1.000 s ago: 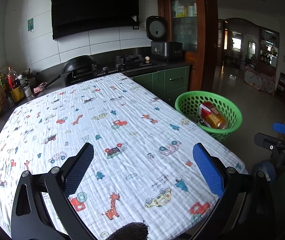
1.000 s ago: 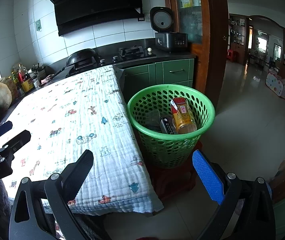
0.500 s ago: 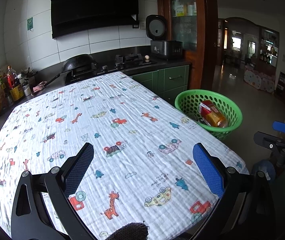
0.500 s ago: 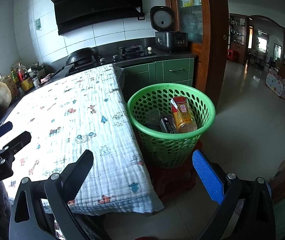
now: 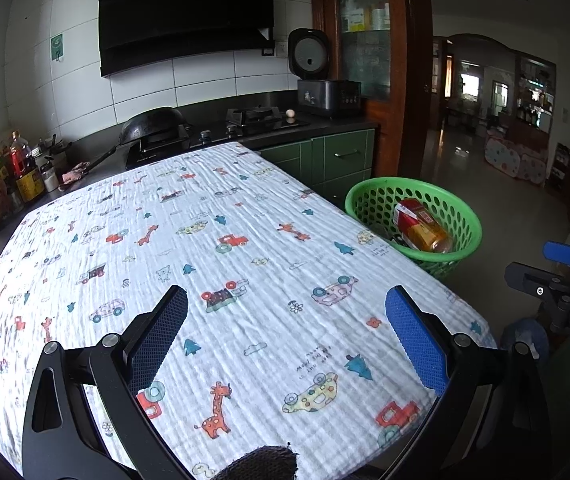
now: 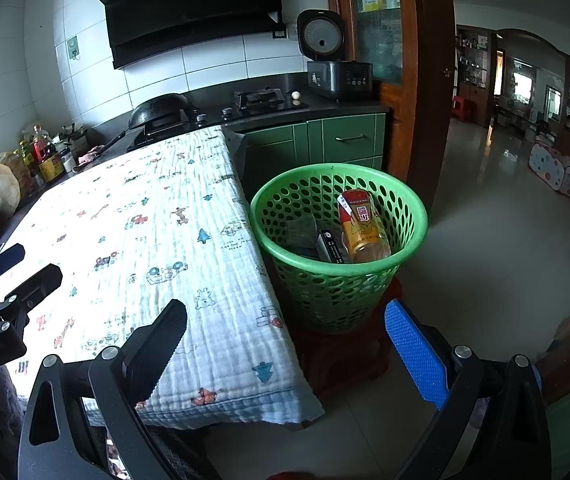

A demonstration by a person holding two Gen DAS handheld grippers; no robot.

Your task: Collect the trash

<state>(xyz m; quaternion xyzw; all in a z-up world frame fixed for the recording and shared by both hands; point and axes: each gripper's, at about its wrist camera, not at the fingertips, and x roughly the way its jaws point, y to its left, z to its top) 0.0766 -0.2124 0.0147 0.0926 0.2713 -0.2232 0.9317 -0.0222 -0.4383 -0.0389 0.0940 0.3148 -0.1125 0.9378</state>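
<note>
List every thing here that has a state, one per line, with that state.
Left claw: open, empty, over the table.
Right claw: open, empty, facing the basket.
Green basket: upright beside the table, holding trash.
Orange bottle: in the basket, leaning on its wall.
Dark carton: in the basket, next to the bottle.
Printed tablecloth: spread flat, nothing on it.
Rice cooker: lid open.
</note>
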